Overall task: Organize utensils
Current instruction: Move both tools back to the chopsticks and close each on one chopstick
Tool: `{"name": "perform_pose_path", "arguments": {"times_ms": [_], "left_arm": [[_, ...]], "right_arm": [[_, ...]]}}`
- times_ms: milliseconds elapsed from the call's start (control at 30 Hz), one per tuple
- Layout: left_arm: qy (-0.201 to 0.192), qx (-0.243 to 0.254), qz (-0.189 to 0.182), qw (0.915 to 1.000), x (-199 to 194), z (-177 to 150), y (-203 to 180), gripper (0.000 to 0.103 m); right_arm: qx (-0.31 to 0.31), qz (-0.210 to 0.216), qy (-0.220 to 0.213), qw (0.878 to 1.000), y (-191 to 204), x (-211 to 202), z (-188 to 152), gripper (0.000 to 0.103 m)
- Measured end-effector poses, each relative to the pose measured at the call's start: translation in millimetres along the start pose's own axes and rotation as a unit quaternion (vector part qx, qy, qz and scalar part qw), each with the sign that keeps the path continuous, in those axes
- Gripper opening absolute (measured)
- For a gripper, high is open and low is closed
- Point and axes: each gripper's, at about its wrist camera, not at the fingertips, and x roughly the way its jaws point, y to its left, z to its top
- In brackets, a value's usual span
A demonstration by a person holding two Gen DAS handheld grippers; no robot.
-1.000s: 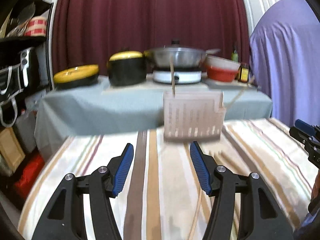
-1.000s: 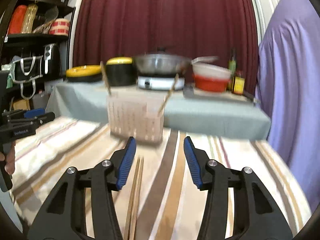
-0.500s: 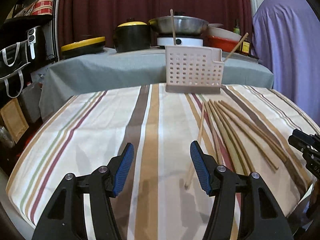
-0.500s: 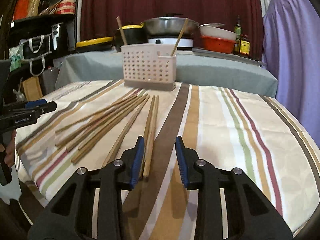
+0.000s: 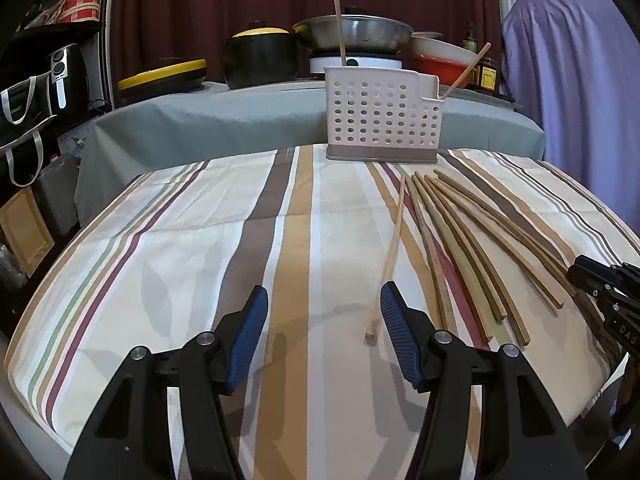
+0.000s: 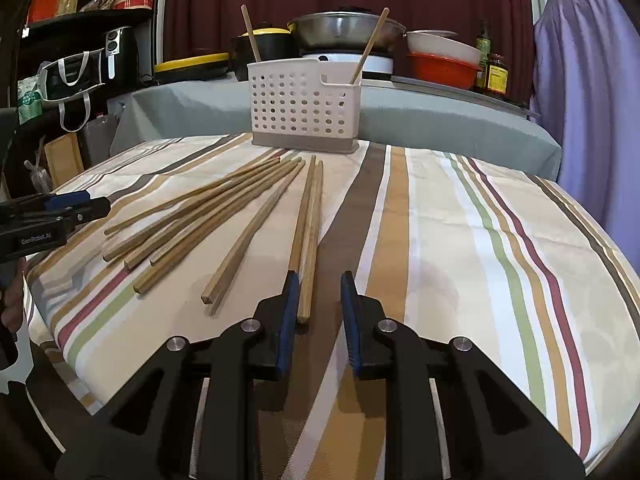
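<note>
Right gripper (image 6: 319, 286) sits low over the striped tablecloth (image 6: 460, 240), jaws closing. The near end of one chopstick (image 6: 307, 280) lies in the gap just beside the left pad; pads don't press it, so nothing is gripped. A second chopstick (image 6: 299, 224) lies alongside, touching it; its near end is hidden behind the left finger.

Left gripper (image 5: 320, 306) is open, jaws wide, nothing between them. A pale chopstick (image 5: 390, 256) lies on the cloth, near end just beside the right pad, not touching.

The rest of the chopsticks (image 6: 192, 216) lie fanned out flat on the cloth, between the two grippers.

Perforated white holder (image 6: 304, 110) stands upright at the far edge of the table. It holds two chopsticks, one at each end, both leaning.
</note>
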Motion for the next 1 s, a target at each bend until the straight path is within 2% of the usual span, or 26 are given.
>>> {"name": "perform_pose_path", "arguments": {"times_ms": [233,300,400,467,567,833,933,1000], "left_arm": [[0.000,-0.002,-0.003,1.0000,-1,-1,0,0.058],[0.001,-0.002,-0.006,1.0000,0,-1,-1,0.058],[0.004,0.002,-0.010,0.9999,1,-3,-4,0.058],[0.005,0.008,-0.016,0.9998,2,-6,-7,0.057],[0.005,0.018,-0.026,0.9995,3,-7,-11,0.054],[0.018,0.031,-0.051,0.9981,13,-9,-17,0.033],[0.021,0.033,-0.058,0.9975,15,-8,-18,0.029],[0.020,0.038,-0.061,0.9972,15,-8,-18,0.020]], "right_arm": [[0.007,-0.004,0.004,1.000,-3,0,-1,0.020],[0.005,-0.002,0.005,1.000,-2,0,-2,0.013],[0.000,-0.002,0.006,1.000,-1,2,-2,0.012],[0.000,0.000,0.008,1.000,-1,4,-4,0.007],[0.002,0.000,0.007,1.000,-1,3,-5,0.007],[0.002,0.001,0.006,1.000,-2,2,-5,0.007],[0.002,0.001,0.005,1.000,-2,2,-5,0.007],[0.002,0.001,0.005,1.000,-2,2,-5,0.007]]}}
